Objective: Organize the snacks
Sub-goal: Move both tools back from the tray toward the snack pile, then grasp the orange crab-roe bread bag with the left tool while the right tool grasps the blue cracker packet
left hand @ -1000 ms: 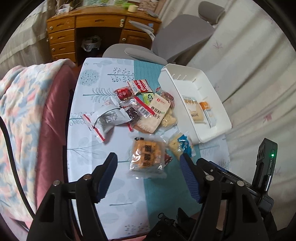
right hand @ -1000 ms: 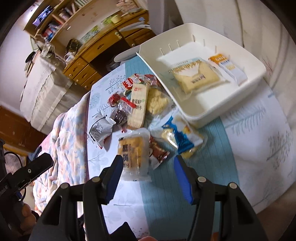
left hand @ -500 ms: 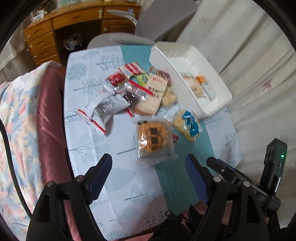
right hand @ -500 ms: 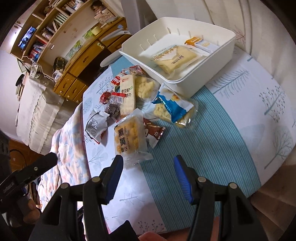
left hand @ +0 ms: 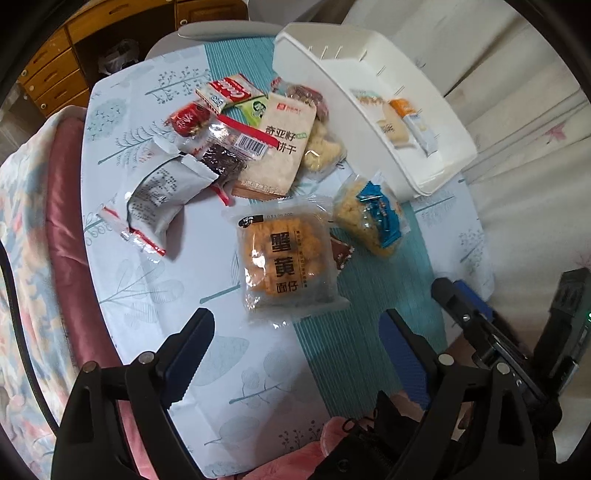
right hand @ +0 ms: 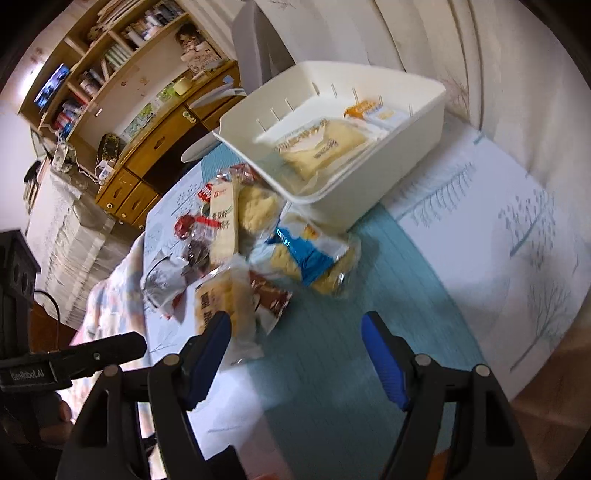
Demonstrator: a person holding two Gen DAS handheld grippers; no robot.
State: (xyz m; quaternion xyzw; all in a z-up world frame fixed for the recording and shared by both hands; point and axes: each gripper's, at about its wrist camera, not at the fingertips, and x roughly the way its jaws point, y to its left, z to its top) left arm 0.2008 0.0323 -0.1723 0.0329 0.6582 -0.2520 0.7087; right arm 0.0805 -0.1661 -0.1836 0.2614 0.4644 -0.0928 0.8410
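A pile of snack packets lies on the patterned table. An orange pastry packet (left hand: pixel 286 264) lies nearest, just beyond my open, empty left gripper (left hand: pixel 295 328). A blue-and-yellow packet (left hand: pixel 371 214) lies to its right, a grey-white packet (left hand: pixel 162 194) to its left, a beige cracker pack (left hand: pixel 279 146) behind. The white bin (left hand: pixel 439 173) at the right holds two packets (left hand: pixel 393 125). My right gripper (right hand: pixel 295 332) is open and empty above the teal runner, with the pastry packet (right hand: pixel 221 302) by its left finger and the bin (right hand: pixel 369 195) beyond.
A blanket-covered pink seat (left hand: pixel 62 206) runs along the table's left edge. A wooden desk (right hand: pixel 155 151) and bookshelf stand beyond the table, and a grey chair (left hand: pixel 221 33) sits at its far end. White curtain (left hand: pixel 517 110) hangs to the right.
Both grippers have moved lower and closer to the snacks; the pastry packet now sits nearer the left fingers. The right view has swung left toward the pile. No snack has moved.
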